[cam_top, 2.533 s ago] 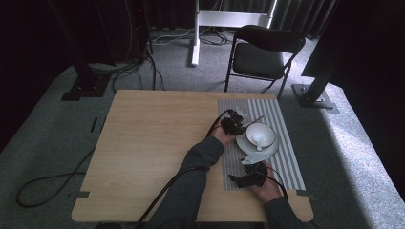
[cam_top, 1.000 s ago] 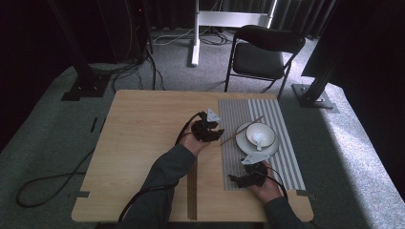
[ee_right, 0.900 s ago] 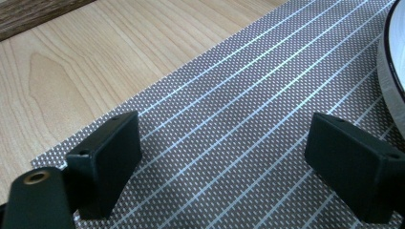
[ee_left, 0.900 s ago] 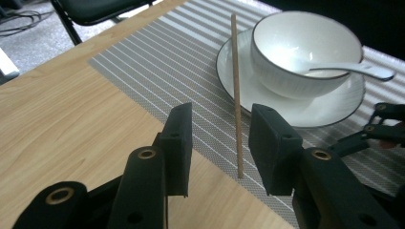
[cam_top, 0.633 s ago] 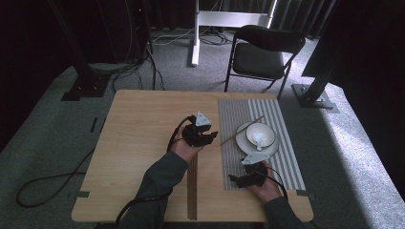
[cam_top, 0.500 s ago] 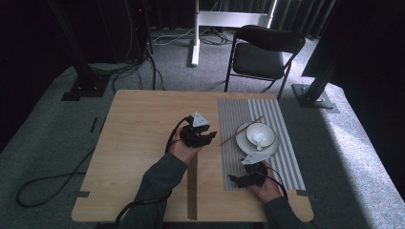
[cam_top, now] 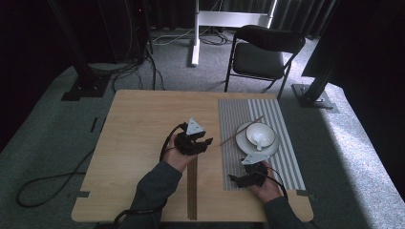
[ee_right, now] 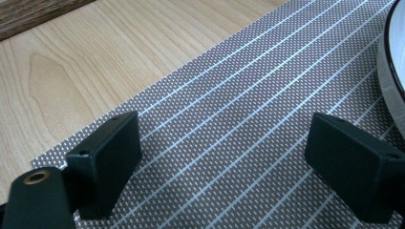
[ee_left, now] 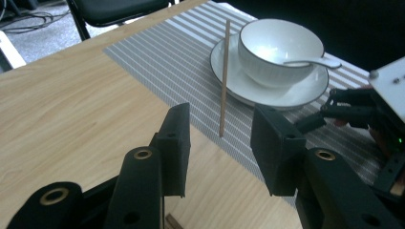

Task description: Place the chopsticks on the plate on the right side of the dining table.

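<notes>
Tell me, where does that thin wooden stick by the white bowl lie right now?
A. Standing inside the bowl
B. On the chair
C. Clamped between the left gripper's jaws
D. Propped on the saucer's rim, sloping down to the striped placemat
D: the chopstick leans on the rim of the saucer beside the bowl, with its lower end on the striped placemat, free of the left gripper, whose jaws stand open.

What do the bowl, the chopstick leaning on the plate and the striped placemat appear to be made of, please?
The bowl looks like glazed white ceramic: smooth, glossy, with soft highlights inside. The chopstick seems to be plain wood or bamboo: matte, light brown, thin and straight. The placemat looks like woven fabric or vinyl mesh: in the right gripper view its grey surface shows a fine dotted weave with pale stripes.
</notes>
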Available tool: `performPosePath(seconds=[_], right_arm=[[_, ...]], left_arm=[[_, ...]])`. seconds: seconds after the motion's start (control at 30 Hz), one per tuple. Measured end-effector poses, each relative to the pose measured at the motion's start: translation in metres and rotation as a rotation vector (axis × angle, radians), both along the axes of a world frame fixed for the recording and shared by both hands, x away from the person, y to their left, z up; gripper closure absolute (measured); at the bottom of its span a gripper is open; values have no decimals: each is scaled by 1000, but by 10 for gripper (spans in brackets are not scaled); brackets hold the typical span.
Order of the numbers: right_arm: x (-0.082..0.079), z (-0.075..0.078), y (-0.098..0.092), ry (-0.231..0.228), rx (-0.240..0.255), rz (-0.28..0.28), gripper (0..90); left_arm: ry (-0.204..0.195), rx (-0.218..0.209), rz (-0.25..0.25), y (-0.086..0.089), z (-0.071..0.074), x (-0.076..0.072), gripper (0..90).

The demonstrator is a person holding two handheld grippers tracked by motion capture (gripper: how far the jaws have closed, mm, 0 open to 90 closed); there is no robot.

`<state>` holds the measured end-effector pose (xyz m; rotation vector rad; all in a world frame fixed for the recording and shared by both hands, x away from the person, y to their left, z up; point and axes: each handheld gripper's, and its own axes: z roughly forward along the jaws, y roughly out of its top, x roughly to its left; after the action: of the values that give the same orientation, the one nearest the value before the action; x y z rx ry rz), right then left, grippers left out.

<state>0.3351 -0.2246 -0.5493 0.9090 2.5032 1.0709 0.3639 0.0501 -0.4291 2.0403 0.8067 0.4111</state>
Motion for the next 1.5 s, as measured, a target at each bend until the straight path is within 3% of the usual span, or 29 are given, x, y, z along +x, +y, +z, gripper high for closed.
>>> performPosePath(seconds=[0.57, 0.8, 1.13, 1.4, 1.5], right_arm=[[0, 0, 0, 3, 0, -1, 111], [0, 0, 0, 4, 2, -2, 111], [0, 0, 0, 4, 1, -2, 111], [0, 0, 0, 5, 1, -3, 111], [0, 0, 0, 2, 0, -2, 111]], left_arm=[[22, -26, 20, 14, -7, -24, 581], [45, -14, 29, 17, -13, -34, 579], [44, -4, 31, 23, -15, -47, 574], [53, -16, 62, 31, -22, -57, 573], [67, 1, 63, 31, -26, -60, 573]])
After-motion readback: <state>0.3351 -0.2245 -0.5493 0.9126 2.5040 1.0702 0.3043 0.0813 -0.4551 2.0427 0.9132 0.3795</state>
